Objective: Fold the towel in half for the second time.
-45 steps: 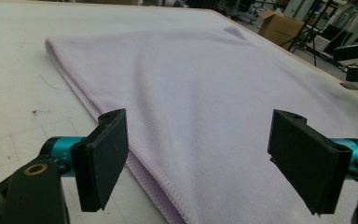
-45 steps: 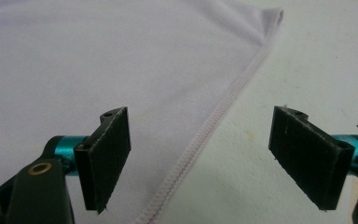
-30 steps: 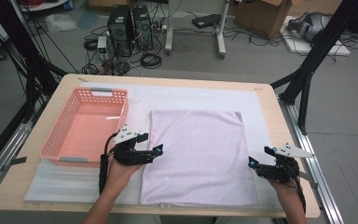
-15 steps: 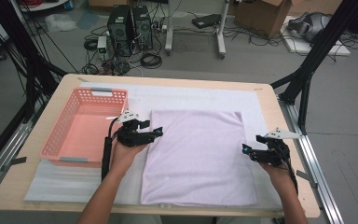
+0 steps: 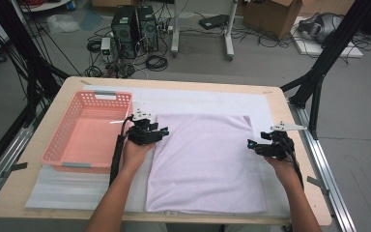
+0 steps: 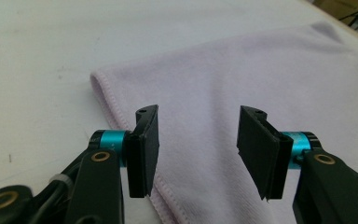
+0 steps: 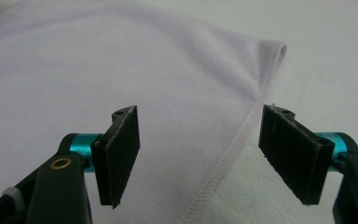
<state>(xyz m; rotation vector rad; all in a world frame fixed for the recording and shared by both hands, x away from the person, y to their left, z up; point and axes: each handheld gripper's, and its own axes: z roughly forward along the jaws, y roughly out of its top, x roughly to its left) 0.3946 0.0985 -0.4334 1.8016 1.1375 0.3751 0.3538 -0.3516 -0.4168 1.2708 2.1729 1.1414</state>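
Note:
A lilac towel [image 5: 205,162] lies flat on a white mat [image 5: 207,99] on the table. My left gripper [image 5: 164,131] hovers at the towel's left edge, just short of the far left corner. In the left gripper view the towel [image 6: 242,70] and its hem lie between the jaws of the gripper [image 6: 198,137], and the pads do not press on it. The jaws have just been closing and stand apart. My right gripper [image 5: 249,144] sits at the towel's right edge. Its jaws [image 7: 198,154] have also been closing a little and straddle the hem of the towel [image 7: 98,60], wide apart.
An empty pink basket [image 5: 84,135] stands on the table left of the towel, close beside my left hand. Beyond the table's far edge the floor holds computer towers [image 5: 135,26], cables and stand legs. A black frame leg [image 5: 319,72] rises at the right.
Both hands have moved away from the person along the towel's side edges, toward its far corners. The left jaws have narrowed.

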